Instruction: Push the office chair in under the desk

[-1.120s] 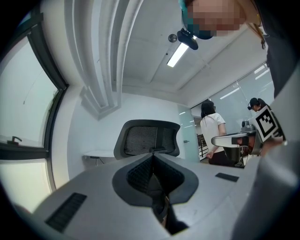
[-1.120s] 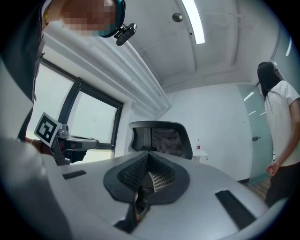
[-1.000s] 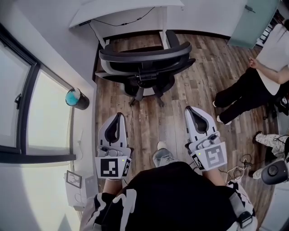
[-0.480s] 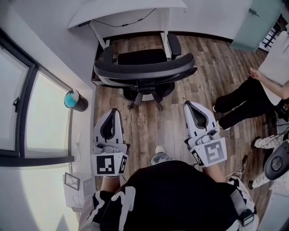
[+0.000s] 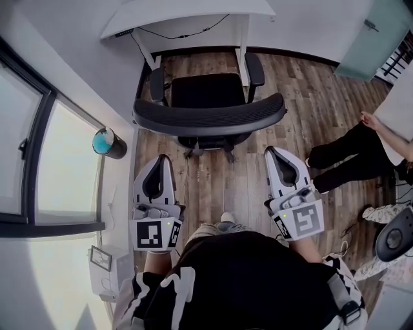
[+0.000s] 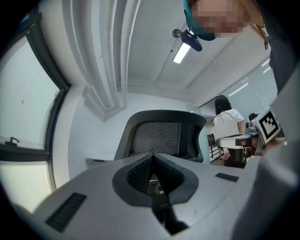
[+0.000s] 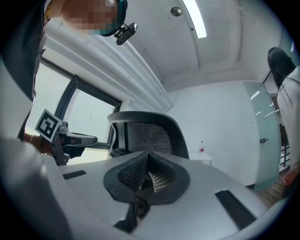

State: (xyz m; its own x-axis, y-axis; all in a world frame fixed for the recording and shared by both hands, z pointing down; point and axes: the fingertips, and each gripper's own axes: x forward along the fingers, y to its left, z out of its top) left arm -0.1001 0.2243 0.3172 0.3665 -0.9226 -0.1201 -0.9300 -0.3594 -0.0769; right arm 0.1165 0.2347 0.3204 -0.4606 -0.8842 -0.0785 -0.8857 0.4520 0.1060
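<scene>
The black office chair stands in front of the white desk, its mesh backrest toward me and its seat just short of the desk's edge. Both grippers are held level and point at the backrest, a short gap away. My left gripper is shut and empty, below the backrest's left end. My right gripper, also shut and empty, is below its right end. The backrest rises beyond the closed left gripper in the left gripper view. In the right gripper view it stands behind the closed right gripper.
A person in black trousers stands on the wood floor at the right. A dark cylinder with a blue top stands by the window wall on the left. A frosted glass door is at the back right. A small bottle stands on the desk.
I have walked forward: the chair and desk sit lower and larger in the head view, and both shut grippers are closer to the backrest. The person at the right has shifted toward the edge.
</scene>
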